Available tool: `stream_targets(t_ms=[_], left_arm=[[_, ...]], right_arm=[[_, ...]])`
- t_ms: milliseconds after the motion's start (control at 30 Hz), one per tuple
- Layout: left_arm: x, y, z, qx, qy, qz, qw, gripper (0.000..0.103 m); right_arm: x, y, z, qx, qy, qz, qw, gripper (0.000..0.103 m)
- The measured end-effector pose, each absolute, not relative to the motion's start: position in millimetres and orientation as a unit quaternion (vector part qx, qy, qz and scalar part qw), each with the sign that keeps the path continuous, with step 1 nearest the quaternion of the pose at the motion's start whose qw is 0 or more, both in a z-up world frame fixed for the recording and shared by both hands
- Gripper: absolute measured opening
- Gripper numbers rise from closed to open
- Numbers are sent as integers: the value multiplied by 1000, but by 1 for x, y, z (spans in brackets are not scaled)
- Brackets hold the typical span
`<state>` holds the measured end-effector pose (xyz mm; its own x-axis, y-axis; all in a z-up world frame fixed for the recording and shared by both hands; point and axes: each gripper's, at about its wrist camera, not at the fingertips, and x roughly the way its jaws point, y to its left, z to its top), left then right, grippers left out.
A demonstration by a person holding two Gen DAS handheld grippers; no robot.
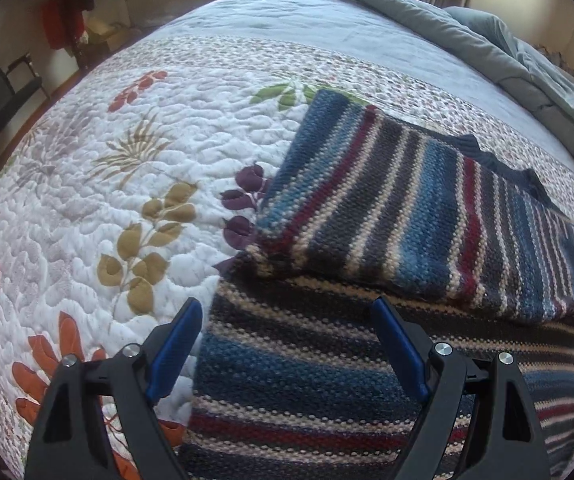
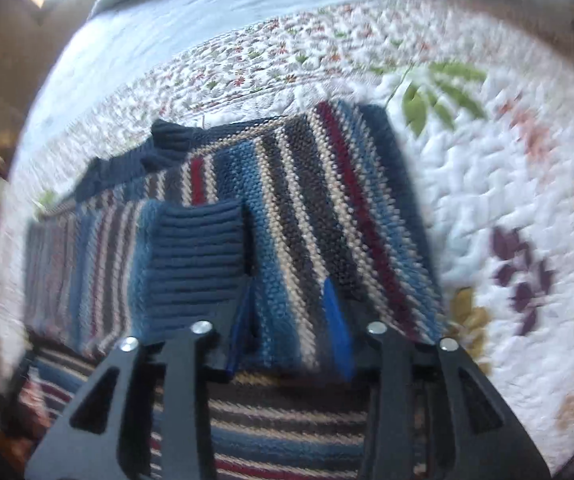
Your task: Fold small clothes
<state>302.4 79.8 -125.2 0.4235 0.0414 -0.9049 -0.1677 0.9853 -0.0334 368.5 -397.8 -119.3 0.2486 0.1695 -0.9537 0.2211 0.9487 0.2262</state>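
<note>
On bed's quilt [image 1: 87, 200]: striped sweater [image 1: 387, 200], sleeve folded across to narrow it. Left tongs [image 1: 287, 344] apart above hem, empty. Right tongs [image 2: 287, 308] part-open over sleeve cuff [image 2: 195, 256], gripping nothing.

Bare quilt [image 1: 87, 208] left of striped sweater [image 1: 387, 208] is free room; rumpled grey duvet [image 1: 487, 52] blocks bed's far side.

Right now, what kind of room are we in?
Most likely a bedroom. A striped sweater lies on a flowered quilt spread over a bed, a grey blanket is bunched at the far end, and clothes hang by the wall.
</note>
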Motion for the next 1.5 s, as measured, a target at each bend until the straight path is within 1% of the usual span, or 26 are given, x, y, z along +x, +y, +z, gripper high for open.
stream_targets(t_ms=[67, 133, 200, 233, 267, 300, 367, 400, 467, 533, 633, 700, 767, 800, 833, 900, 933, 967, 1000, 1167, 1267, 1300, 1400, 1500], left_arm=[[303, 76, -126, -52, 533, 62, 842, 87], [303, 75, -127, -48, 532, 65, 843, 87], [304, 75, -128, -49, 533, 66, 842, 88], [304, 76, -129, -50, 533, 66, 842, 88], [305, 77, -130, -52, 534, 67, 841, 88], [305, 78, -131, -54, 535, 67, 840, 88], [305, 79, -133, -58, 536, 70, 839, 89], [306, 81, -135, -60, 538, 71, 838, 89], [306, 83, -138, -67, 541, 73, 835, 89], [306, 85, -140, -76, 543, 77, 833, 89], [305, 84, -139, -79, 537, 82, 836, 89], [305, 80, -140, -72, 536, 81, 837, 90], [305, 75, -143, -59, 537, 84, 837, 91], [305, 73, -144, -50, 536, 87, 838, 92], [305, 70, -145, -44, 536, 88, 839, 92], [305, 69, -145, -39, 535, 88, 839, 92], [305, 70, -145, -41, 535, 87, 839, 92], [305, 70, -145, -42, 536, 87, 839, 92], [305, 71, -145, -44, 536, 86, 839, 92], [305, 69, -145, -44, 538, 86, 838, 92], [304, 68, -145, -42, 538, 83, 838, 92], [305, 68, -146, -43, 538, 83, 838, 93], [306, 68, -149, -39, 539, 83, 837, 94], [306, 65, -148, -33, 541, 82, 837, 95]], right_arm=[[378, -396, -123, 177, 607, 0, 775, 50], [388, -388, -124, 178, 605, 14, 776, 61], [398, -380, -131, 167, 616, 18, 770, 63], [404, -375, -134, 158, 619, 16, 769, 53], [405, -370, -134, 156, 617, 21, 771, 46], [409, -367, -133, 156, 616, 37, 772, 33], [415, -360, -132, 147, 615, 50, 773, 22], [420, -354, -131, 134, 611, 54, 778, 7], [424, -353, -122, 144, 596, 71, 786, 6], [427, -355, -96, 159, 549, 91, 816, 6], [432, -366, -73, 175, 505, 87, 841, 6], [435, -375, -81, 161, 517, 54, 839, 6], [440, -377, -109, 143, 556, 36, 818, 6], [441, -378, -123, 140, 574, 27, 806, 8], [441, -378, -134, 137, 583, 17, 801, 13], [435, -383, -137, 152, 571, 26, 807, 16], [431, -386, -135, 162, 568, 32, 806, 27], [428, -389, -135, 172, 570, 39, 803, 35], [422, -393, -134, 185, 574, 47, 797, 38], [396, -396, -137, 190, 601, 78, 773, 38], [398, -384, -136, 154, 602, 75, 780, 19], [397, -384, -134, 144, 602, 68, 783, 10], [397, -388, -141, 162, 606, 57, 777, 8], [391, -383, -134, 142, 596, 55, 789, 10]])
